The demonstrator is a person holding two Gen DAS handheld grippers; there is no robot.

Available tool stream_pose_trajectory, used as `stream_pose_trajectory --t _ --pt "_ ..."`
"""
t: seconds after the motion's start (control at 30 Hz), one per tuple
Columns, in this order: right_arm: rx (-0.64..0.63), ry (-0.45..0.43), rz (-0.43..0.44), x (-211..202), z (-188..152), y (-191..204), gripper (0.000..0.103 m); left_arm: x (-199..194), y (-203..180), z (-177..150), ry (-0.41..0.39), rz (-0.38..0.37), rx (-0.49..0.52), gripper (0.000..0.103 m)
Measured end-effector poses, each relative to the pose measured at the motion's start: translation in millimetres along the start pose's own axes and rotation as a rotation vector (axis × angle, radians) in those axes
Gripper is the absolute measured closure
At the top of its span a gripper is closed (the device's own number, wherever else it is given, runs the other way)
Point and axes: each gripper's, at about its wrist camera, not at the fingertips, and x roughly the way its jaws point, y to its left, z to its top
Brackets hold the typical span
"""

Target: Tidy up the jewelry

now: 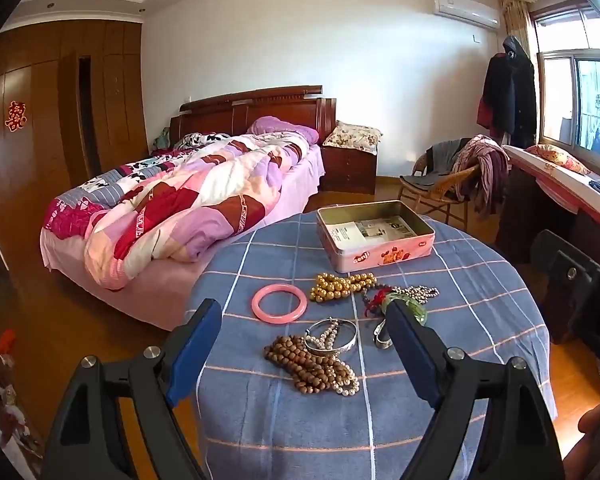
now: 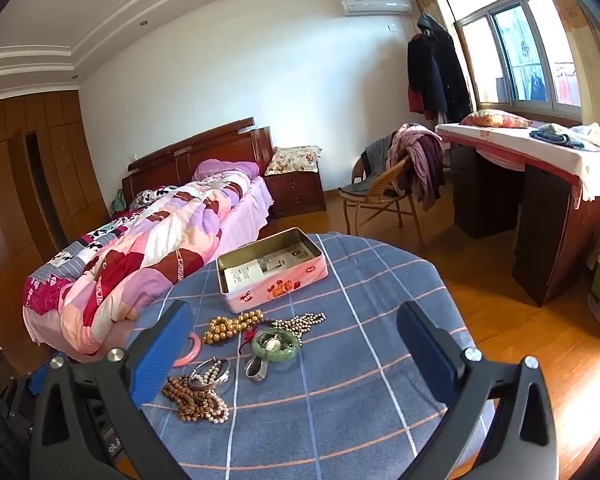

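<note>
- You are hovering both claws over the table (image 1: 480,320), nothing picked yet; the sorting looks to be just starting.
- Left claw (image 1: 300,344): jaws are standing wide apart, holding nothing. Silver bangle (image 1: 332,336) and brown beads (image 1: 304,364) are lying between the jaws, just ahead of the tips, with a pearl strand tangled into them.
- Pink bangle (image 1: 279,303) is sitting ahead, nearer the left finger. Gold beads (image 1: 342,286) are lying further ahead, centre.
- Green bangle (image 2: 276,345) is lying by the left claw's right fingertip, half hidden behind it in that view; the right wrist view is showing it whole, with a red tassel beside it.
- Right claw (image 2: 296,344): jaws are gaping as wide as they go, empty too. Most of the jewelry is sitting ahead toward its left finger; bare cloth toward the right finger.
- Tin (image 1: 374,240) is sitting open beyond the pile, past both claws, only printed paper lying inside. Probably the place for everything.
- Next move, as I'm judging it: you are picking one piece first. The pink bangle is lying apart from the rest, so the easiest start; drop the left claw lower, straddle its rim, close.
- Watch the brown beads: they are overlapping the silver bangle and pearls, so one may drag the others.
</note>
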Motion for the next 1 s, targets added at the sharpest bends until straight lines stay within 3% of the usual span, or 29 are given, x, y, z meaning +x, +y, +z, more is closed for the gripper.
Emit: stream_pose_trajectory --t 1.0 --pt "-0.003 0.006 -0.004 -5.5 2.9 1.4 0.0 2.5 -4.6 -1.3 -0.003 0.011 0.003 0.019"
